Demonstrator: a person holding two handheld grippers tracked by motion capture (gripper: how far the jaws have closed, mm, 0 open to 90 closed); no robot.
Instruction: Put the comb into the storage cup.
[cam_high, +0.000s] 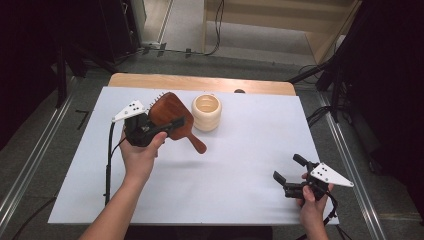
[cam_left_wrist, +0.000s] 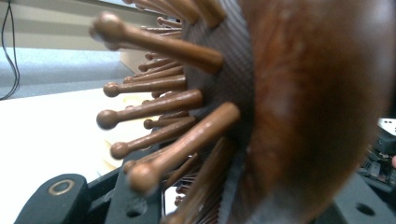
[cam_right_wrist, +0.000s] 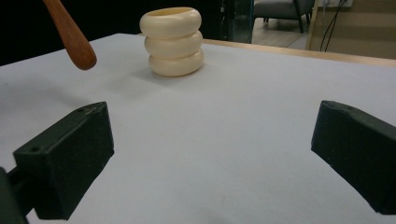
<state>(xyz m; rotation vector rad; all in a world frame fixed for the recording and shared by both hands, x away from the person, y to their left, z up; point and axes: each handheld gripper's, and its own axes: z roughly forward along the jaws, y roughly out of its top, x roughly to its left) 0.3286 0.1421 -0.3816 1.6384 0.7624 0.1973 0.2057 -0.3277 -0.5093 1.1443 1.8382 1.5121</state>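
The left gripper (cam_high: 165, 127) clamped the wooden hairbrush (cam_high: 170, 117) aloft at ten o'clock, beside the cream holder (cam_high: 206, 113); the right gripper (cam_high: 290, 175) waited wide open, empty. Placing seemingly remained.

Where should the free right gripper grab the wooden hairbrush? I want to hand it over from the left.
Probably the bare handle. The left gripper is shut on the hairbrush at its head, so the handle juts free above the table, slanting toward the right gripper. Come from the right with open jaws either side of the narrow shaft, short of the rounded tip, clear of the cream ringed holder.
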